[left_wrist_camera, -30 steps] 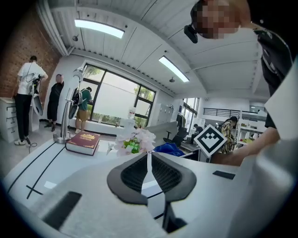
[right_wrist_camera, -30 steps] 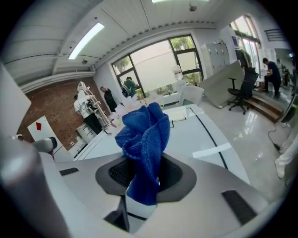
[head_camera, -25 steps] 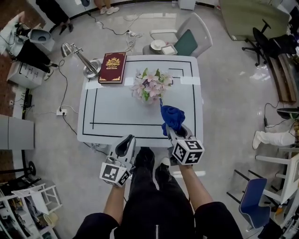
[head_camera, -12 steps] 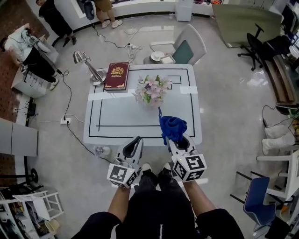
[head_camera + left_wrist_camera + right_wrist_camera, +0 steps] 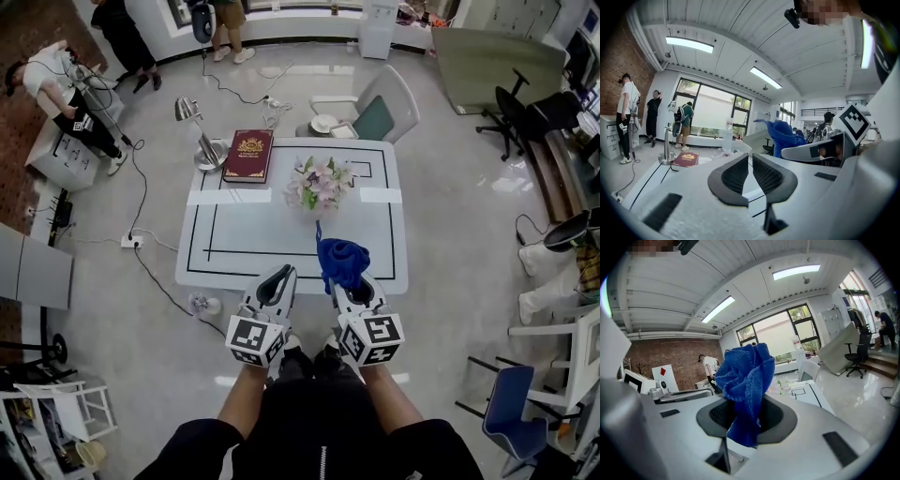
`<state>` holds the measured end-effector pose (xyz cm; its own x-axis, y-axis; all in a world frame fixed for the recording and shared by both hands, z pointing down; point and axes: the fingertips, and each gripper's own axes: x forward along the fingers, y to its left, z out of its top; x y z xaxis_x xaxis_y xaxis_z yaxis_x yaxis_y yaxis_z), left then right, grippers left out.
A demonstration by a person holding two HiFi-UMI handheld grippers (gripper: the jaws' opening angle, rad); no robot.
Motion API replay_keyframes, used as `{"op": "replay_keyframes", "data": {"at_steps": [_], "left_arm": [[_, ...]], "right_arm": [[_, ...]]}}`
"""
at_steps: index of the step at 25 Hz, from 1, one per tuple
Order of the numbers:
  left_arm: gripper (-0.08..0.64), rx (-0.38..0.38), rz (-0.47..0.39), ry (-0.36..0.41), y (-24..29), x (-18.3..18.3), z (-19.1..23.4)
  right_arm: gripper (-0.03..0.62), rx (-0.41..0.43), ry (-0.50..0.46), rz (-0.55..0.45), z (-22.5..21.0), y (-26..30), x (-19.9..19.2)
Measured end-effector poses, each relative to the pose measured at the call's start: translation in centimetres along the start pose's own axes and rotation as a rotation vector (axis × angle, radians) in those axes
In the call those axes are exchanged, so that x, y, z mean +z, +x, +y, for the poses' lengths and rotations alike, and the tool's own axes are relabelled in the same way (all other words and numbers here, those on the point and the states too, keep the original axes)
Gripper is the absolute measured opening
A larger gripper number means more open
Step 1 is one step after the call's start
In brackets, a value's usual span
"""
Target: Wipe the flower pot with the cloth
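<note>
While the head view looks steeply down, the flower pot (image 5: 321, 184) stands toward the far side of the white bench (image 5: 244, 246), well apart from both claws. Its blooms hide the vessel itself. The right claw (image 5: 349, 281) hangs over the near edge with the blue cloth (image 5: 342, 260) bunched above it, and the left claw (image 5: 280, 276) is beside it at the same edge. A red book (image 5: 248, 155) and a lamp (image 5: 199, 134) sit at the far left corner.

From the left gripper view, the left claw (image 5: 750, 174) has its jaws drawn almost together, only a thin slit between them and nothing held.

From the right gripper view, the right claw (image 5: 746, 420) pinches a fold of the cloth (image 5: 745, 376), the rest flopping loose above.

The cloth looks soft, limp and light, so it should wrap a curved wall readily. The pot is probably light and top-heavy, apt to slide or tip under rubbing. The petals look delicate, so I would steady it low on the wall, beneath the blooms.
</note>
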<state>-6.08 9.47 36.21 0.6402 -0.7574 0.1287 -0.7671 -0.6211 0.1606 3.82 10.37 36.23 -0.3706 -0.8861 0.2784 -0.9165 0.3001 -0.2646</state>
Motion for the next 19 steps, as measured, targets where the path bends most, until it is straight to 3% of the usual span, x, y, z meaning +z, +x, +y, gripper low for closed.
{"op": "replay_keyframes", "data": {"at_steps": [19], "left_arm": [[0.031,0.035,-0.003,-0.009,-0.8,0.3,2.5]], "right_arm": [[0.109,-0.024,-0.016,0.050,0.7,0.9,-1.1]]}}
